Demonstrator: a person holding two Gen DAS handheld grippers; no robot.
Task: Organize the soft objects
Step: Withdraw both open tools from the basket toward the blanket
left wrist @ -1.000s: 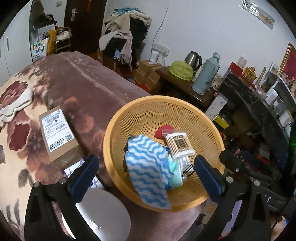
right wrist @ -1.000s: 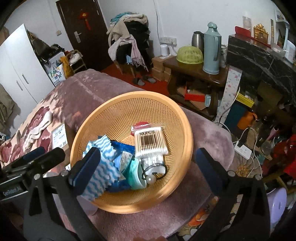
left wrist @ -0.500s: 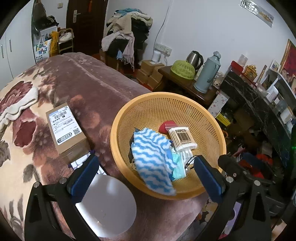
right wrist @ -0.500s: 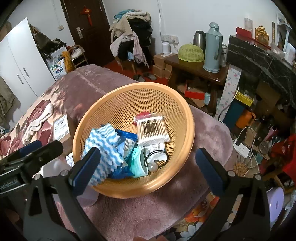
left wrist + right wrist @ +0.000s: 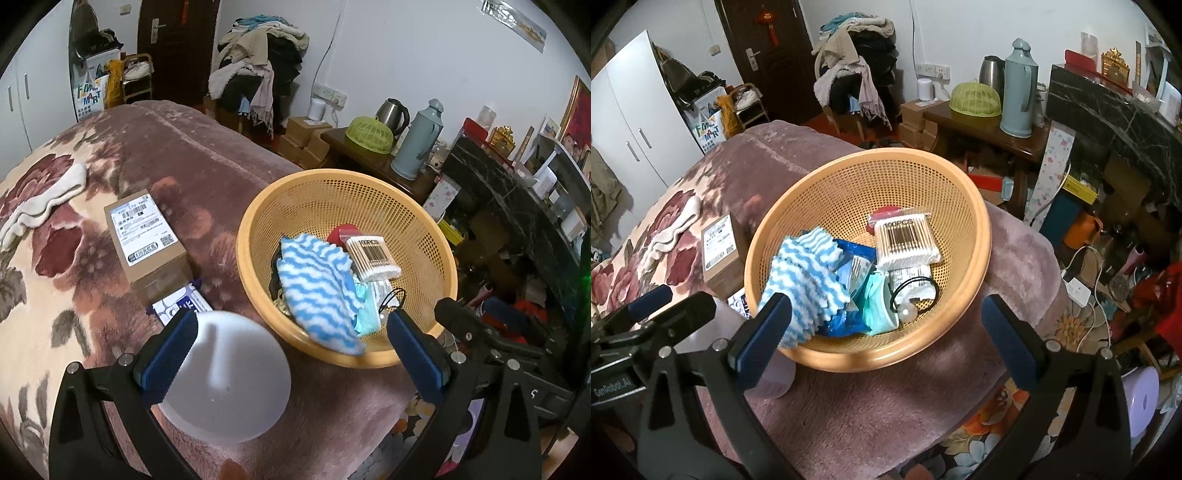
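Note:
An orange mesh basket (image 5: 424, 236) (image 5: 975, 236) sits on a mauve floral blanket. In it lie a blue-and-white wavy cloth (image 5: 317, 291) (image 5: 803, 277), hanging over the near rim, a pack of cotton swabs (image 5: 373, 256) (image 5: 907, 240), a teal face mask (image 5: 877, 306), a blue packet (image 5: 855, 271), a black hair tie (image 5: 914, 290) and a red item (image 5: 338, 232). My left gripper (image 5: 291, 354) is open and empty, near the basket's front rim. My right gripper (image 5: 886, 336) is open and empty in front of the basket.
A white plastic lid (image 5: 225, 376) lies on the blanket under the left gripper. A cardboard box (image 5: 147, 240) and a blue-white packet (image 5: 181, 304) lie left of the basket. A white towel (image 5: 40, 203) lies far left. Beyond the bed edge are a side table (image 5: 982, 125) and floor clutter.
Both grippers have drawn back from the basket, so it looks smaller and farther. The white lid has come more into the left wrist view. Both stay open.

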